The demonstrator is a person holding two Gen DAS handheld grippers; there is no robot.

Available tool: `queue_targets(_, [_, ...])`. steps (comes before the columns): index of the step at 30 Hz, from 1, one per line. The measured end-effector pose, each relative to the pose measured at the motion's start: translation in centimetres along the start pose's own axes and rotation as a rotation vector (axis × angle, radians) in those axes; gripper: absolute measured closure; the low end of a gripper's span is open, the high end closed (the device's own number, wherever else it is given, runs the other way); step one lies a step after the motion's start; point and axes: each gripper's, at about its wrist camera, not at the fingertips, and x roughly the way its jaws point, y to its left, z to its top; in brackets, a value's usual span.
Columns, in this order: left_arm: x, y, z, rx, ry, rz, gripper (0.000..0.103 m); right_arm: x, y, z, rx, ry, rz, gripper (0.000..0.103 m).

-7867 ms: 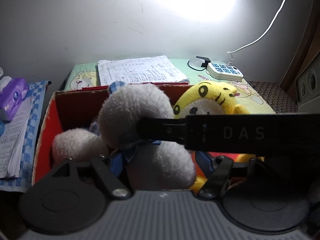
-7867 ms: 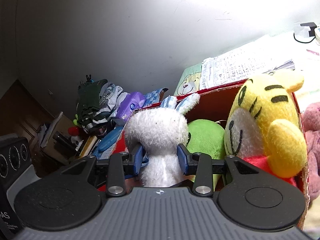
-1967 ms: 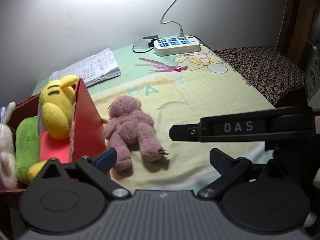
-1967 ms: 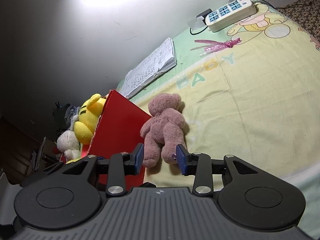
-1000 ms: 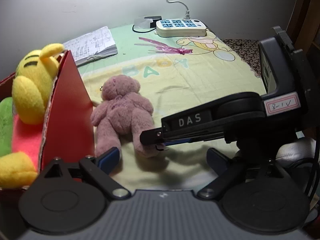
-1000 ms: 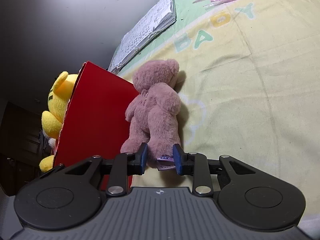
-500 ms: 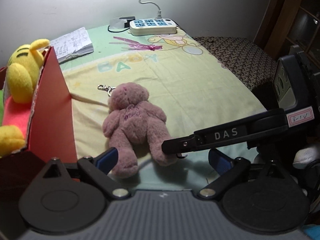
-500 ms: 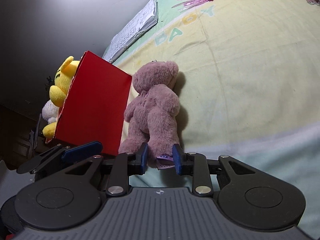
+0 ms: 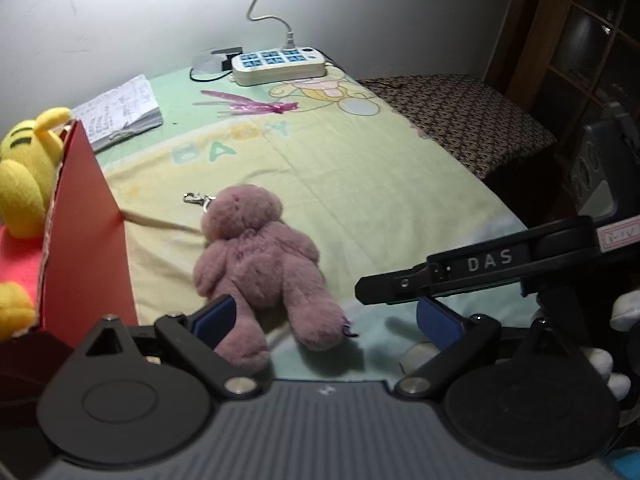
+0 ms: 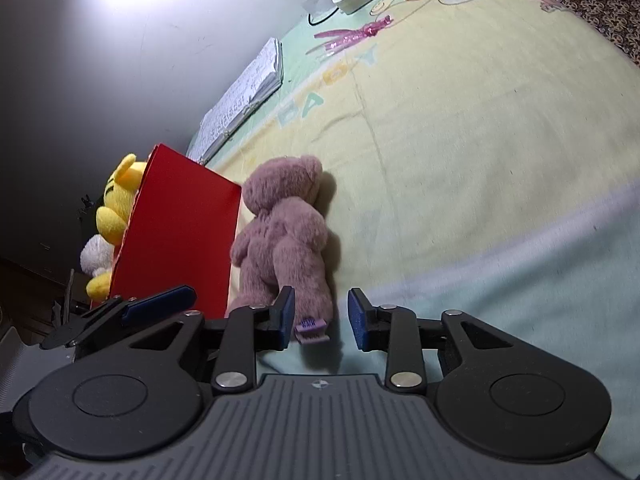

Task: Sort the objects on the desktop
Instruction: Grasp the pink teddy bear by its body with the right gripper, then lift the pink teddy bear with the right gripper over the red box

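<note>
Soft pink plush bear (image 10: 286, 236) lying face down on the yellow blanket (image 10: 460, 128), just beside the red cardboard box (image 10: 180, 240). Right gripper (image 10: 320, 314) apart around one leg; left gripper (image 9: 324, 316) wide apart. Next, probably: squeeze, lift into box.

Domestic interior, probably a bedroom or study corner of a home. The work surface is draped with a child's cloth (image 9: 360, 168) printed with cartoon figures and the word "BABY". At 12 o'clock a white power strip (image 9: 278, 66) lies against a plain painted wall (image 9: 360, 12), its cable rising up the wall. At 10 o'clock lies a stack of handwritten papers (image 9: 122, 114); a pink ribbon (image 9: 256, 105) rests near the strip. Soft toys are present: a mauve teddy bear (image 9: 260, 268) lying on the cloth, and a yellow plush (image 9: 24, 176) in a red cardboard box (image 9: 86, 240) at 9 o'clock. At 2 o'clock stand a patterned cushioned seat (image 9: 460, 116) and dark wooden glazed furniture (image 9: 576, 48).
</note>
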Motion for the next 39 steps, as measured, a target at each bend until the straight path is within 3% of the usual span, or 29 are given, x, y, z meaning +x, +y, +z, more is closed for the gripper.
queue_targets(2, [0.5,0.7,0.7,-0.024,-0.006,0.015,0.006,0.3,0.0,1.0,0.011,-0.025,0.014,0.063])
queue_targets(4, [1.0,1.4,1.3,-0.047,-0.014,0.036,0.006,0.8,-0.1,1.9,0.029,-0.046,0.024,0.046])
queue_targets(6, [1.8,2.3,1.8,-0.077,-0.009,0.05,0.006,1.5,-0.2,2.6,0.046,-0.052,0.031,0.043])
queue_targets(13, [5.0,4.8,1.9,-0.208,0.077,0.031,0.009,4.7,-0.3,3.7,0.097,-0.002,0.086,0.043])
queue_targets(21, [7.0,6.1,1.9,-0.253,0.124,0.008,0.012,7.6,0.2,4.6,0.057,0.075,0.115,0.049])
queue_targets(28, [8.0,6.2,2.0,-0.254,0.145,0.02,0.011,8.7,0.5,4.8,0.035,0.11,0.146,0.056])
queue_targets(39, [7.4,4.1,1.6,-0.203,0.156,-0.033,0.01,5.7,0.6,3.4,-0.028,0.102,0.093,0.059])
